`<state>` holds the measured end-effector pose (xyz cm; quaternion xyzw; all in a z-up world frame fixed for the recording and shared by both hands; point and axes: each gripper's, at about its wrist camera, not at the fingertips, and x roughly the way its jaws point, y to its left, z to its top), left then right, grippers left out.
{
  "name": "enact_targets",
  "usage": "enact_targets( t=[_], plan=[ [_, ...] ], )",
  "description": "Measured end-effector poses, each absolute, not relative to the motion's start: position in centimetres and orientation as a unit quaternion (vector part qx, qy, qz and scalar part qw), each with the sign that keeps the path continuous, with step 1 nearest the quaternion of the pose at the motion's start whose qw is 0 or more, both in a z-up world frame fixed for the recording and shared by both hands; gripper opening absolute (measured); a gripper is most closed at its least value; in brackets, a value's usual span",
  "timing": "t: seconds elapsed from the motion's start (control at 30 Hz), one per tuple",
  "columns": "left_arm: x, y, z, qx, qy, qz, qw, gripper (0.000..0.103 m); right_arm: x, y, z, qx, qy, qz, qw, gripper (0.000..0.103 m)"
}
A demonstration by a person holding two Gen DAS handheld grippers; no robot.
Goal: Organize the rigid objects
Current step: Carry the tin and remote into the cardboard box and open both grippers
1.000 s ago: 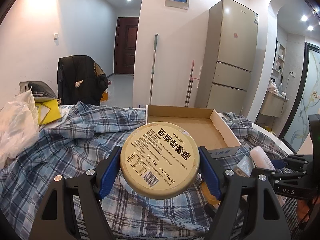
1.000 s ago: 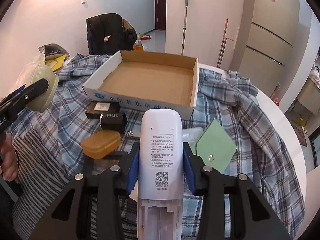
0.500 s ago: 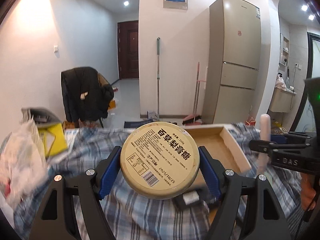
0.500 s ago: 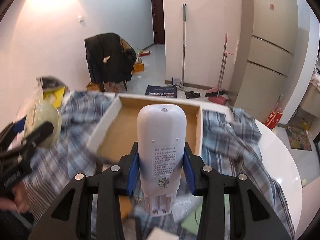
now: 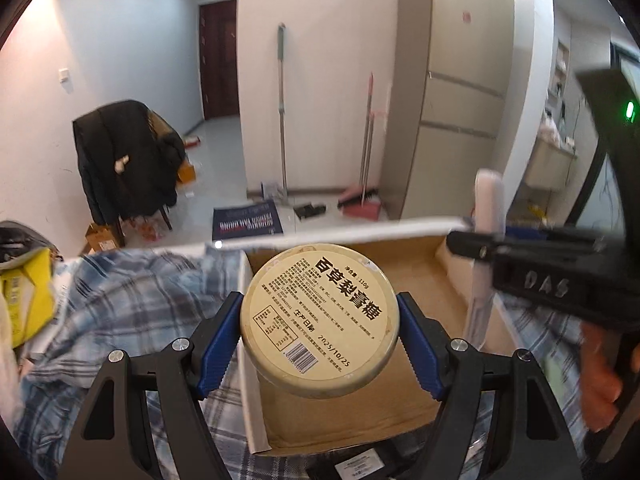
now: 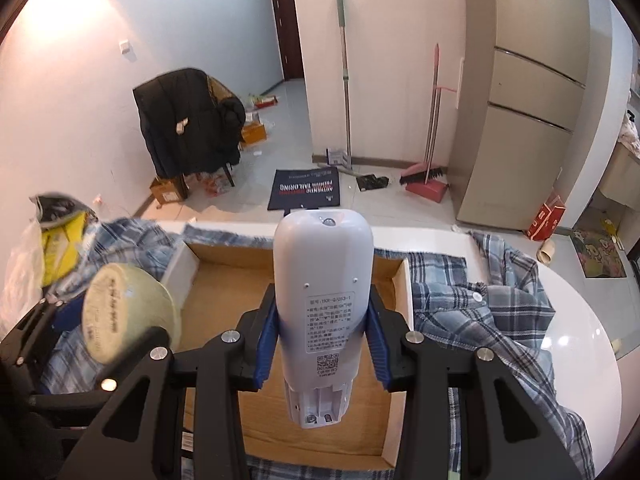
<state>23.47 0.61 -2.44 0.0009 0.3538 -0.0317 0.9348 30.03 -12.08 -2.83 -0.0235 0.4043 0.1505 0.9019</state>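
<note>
- Round tin (image 5: 320, 320): one, cream-coloured, printed label facing the left camera; pinched at its sides by the left claw (image 5: 320, 328) and held in the air above the left part of the cardboard tray (image 5: 360, 420).
- Remote control (image 6: 324, 312): one, white, back side up with its battery bay open; gripped at mid-length by the right claw (image 6: 320, 344) and held above the middle of the same tray.
- Cardboard tray: one, shallow, white outer walls, brown floor; no object is seen lying in it.
- Risk, tin: the blue pads (image 5: 218, 340) meet only the curved rim, so a tilt or a slackened squeeze could let it roll out and land on edge, probably outside the left wall.
- Risk, remote: it overhangs the claw at both ends; released from this height it could tip, bounce, or strike the far wall.
- Risk, collision: both claws share one tray and stand near each other; converging paths could knock tin against remote.
- Plaid cloth (image 6: 480, 320): one, rumpled over the white tabletop (image 6: 580, 320); a claw lowered outside the tray may snag it.
- Dark flat object (image 5: 356, 468) just before the tray's near wall: apparently one, mostly hidden.
</note>
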Motion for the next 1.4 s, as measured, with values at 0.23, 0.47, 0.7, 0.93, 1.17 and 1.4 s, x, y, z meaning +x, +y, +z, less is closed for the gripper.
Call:
enact_targets(
  t=[0.23,0.47,0.7,0.93,1.17,1.4],
  plan=[
    [24.5,0.1,-5.9,0.027,0.383,-0.018,0.923,0.077,31.4,-12.5,-6.1,-0.026,0.437,0.155,0.886,0.039],
    [25.1,-0.2,-7.5,0.034,0.407,-0.023,0.913,0.077,31.9,-13.3,-6.9,-0.022,0.448,0.148,0.882,0.039],
    [25.2,-0.2,-8.4,0.039,0.416,-0.022,0.908,0.077,32.0,-13.2,-7.3,-0.019,0.457,0.152,0.876,0.039],
    [25.2,-0.3,-8.7,0.044,0.419,-0.021,0.907,0.077,32.2,-13.3,-7.6,-0.014,0.465,0.155,0.872,0.039],
    [24.6,0.1,-8.1,0.040,0.386,-0.017,0.921,0.087,32.3,-13.2,-7.8,-0.019,0.468,0.153,0.870,0.039],
    [22.0,1.5,-4.1,0.003,0.268,-0.012,0.963,0.089,32.4,-13.1,-8.0,-0.016,0.471,0.159,0.868,0.039]
  ],
)
